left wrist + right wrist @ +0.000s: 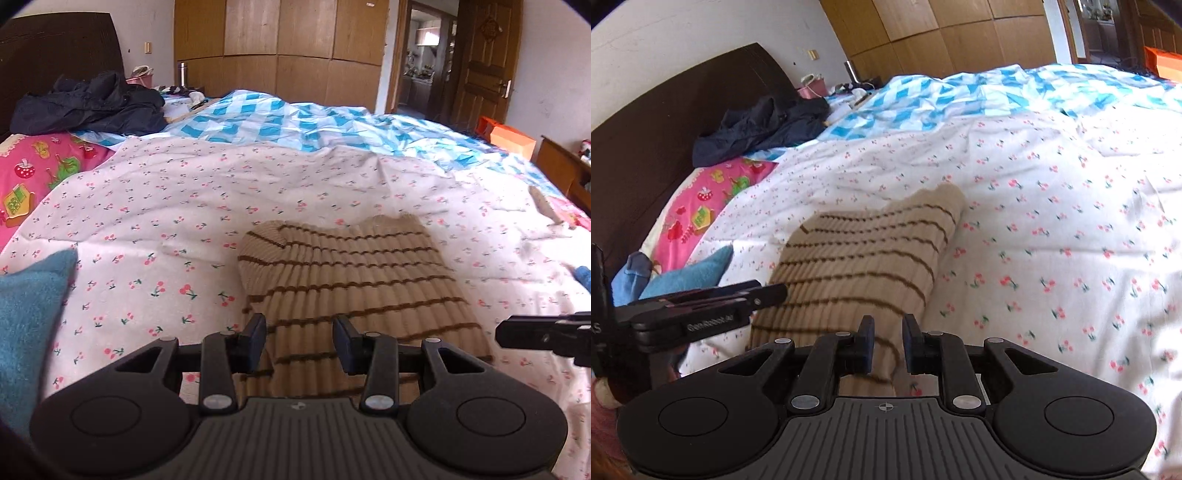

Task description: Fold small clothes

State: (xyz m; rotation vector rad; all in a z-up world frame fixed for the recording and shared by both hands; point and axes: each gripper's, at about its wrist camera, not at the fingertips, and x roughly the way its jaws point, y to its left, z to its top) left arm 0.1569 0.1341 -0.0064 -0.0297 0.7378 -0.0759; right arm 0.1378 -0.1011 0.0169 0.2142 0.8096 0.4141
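A beige ribbed knit garment with thin brown stripes (343,280) lies flat on the cherry-print sheet (166,206); it also shows in the right wrist view (860,254). My left gripper (300,334) is open over the garment's near left edge, fingers apart with cloth between them. My right gripper (888,338) is open, its jaws a little apart over the garment's near right corner. The right gripper's tip (546,334) shows at the right in the left wrist view; the left gripper (713,302) shows at the left in the right wrist view.
A teal knit item (29,314) lies at the near left, also in the right wrist view (690,275). A pink pillow (40,173), a dark jacket (92,105) and a blue checked quilt (314,125) lie further back. A brown headboard (657,122) and wardrobe (280,48) stand behind.
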